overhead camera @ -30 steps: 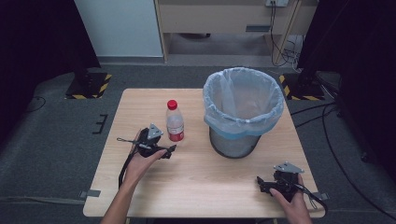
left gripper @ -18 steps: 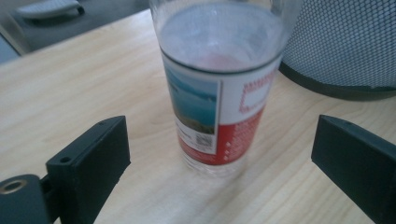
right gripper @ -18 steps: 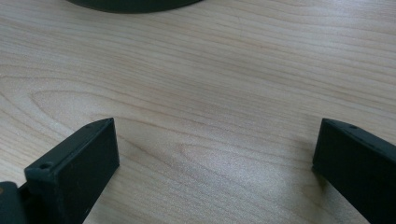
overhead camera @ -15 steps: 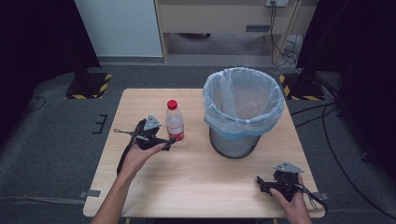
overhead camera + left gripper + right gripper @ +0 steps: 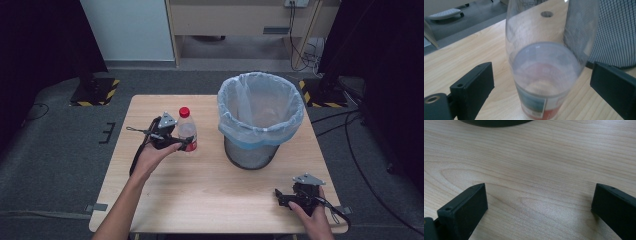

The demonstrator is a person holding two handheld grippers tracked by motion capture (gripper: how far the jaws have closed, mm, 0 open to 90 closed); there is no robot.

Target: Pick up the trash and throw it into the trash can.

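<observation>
Clear plastic bottle with red cap and red label (image 5: 187,129) stands upright on the pale wooden tabletop (image 5: 220,200), just left of the mesh bin lined with a blue bag (image 5: 260,117); long axis vertical. Left gripper (image 5: 186,143) is far nearer; its fingers (image 5: 472,86) straddle the bottle's lower body, have just been closing, gaps on both sides, not yet pressing. Right gripper (image 5: 283,196) rests at the near right edge, fingers spread, holding nothing.
</observation>
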